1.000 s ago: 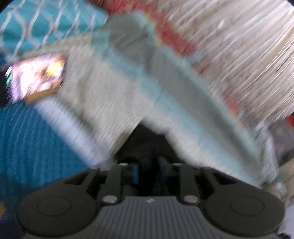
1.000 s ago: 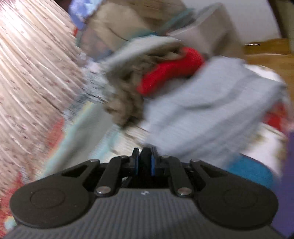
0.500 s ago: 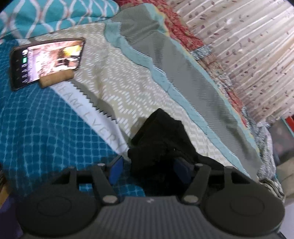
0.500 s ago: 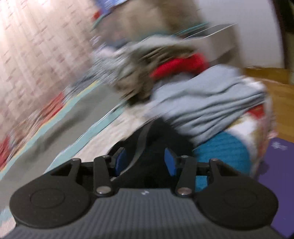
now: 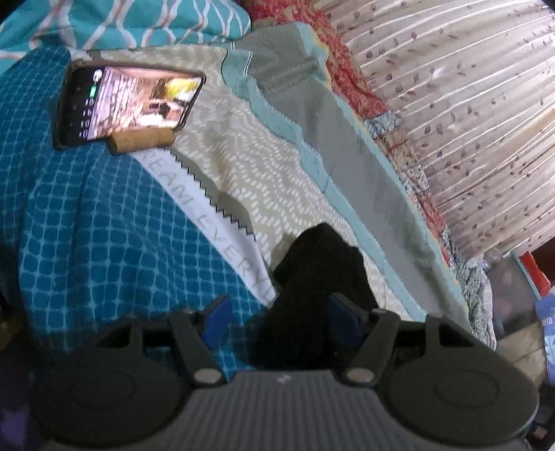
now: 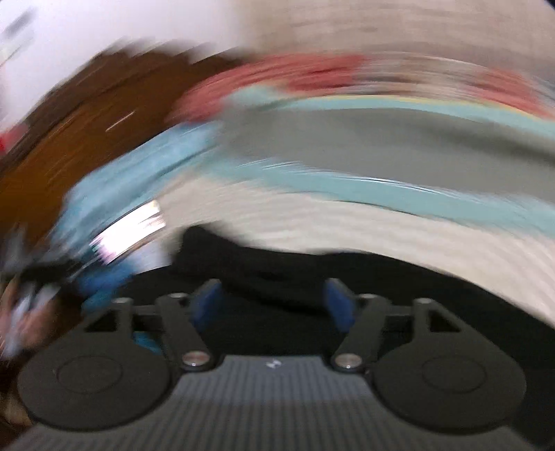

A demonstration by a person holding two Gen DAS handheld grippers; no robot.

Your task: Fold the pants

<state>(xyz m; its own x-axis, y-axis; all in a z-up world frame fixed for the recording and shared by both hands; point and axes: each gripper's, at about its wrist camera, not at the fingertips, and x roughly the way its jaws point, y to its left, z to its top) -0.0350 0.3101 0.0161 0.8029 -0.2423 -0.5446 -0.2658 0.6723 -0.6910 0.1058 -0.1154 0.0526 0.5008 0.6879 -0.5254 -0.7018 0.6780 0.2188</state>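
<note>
The black pants [image 5: 319, 263] lie bunched on the patterned bed cover [image 5: 242, 166], seen close up in the left wrist view. My left gripper [image 5: 279, 315] is over their near end and its jaws are opening. The cloth sits between the blue pads [image 5: 216, 317], and the left pad is clear of it. The right wrist view is heavily blurred by motion. There the pants [image 6: 277, 274] spread as a dark band under my right gripper [image 6: 272, 305]. Its jaws are opening too, with the pads wide apart above the cloth and not pressing on it.
A lit phone [image 5: 128, 104] leans on a small cork stand [image 5: 142, 141] at the back left of the bed. A teal pillow [image 5: 121, 20] lies behind it. A striped curtain [image 5: 468, 121] runs along the right side. A brown wooden surface [image 6: 69, 128] blurs past in the right view.
Both grippers' pads have spread from nearly together to wide apart, and the black cloth now rests on the bed. The right view swung fast from a clothes pile to the bed cover.
</note>
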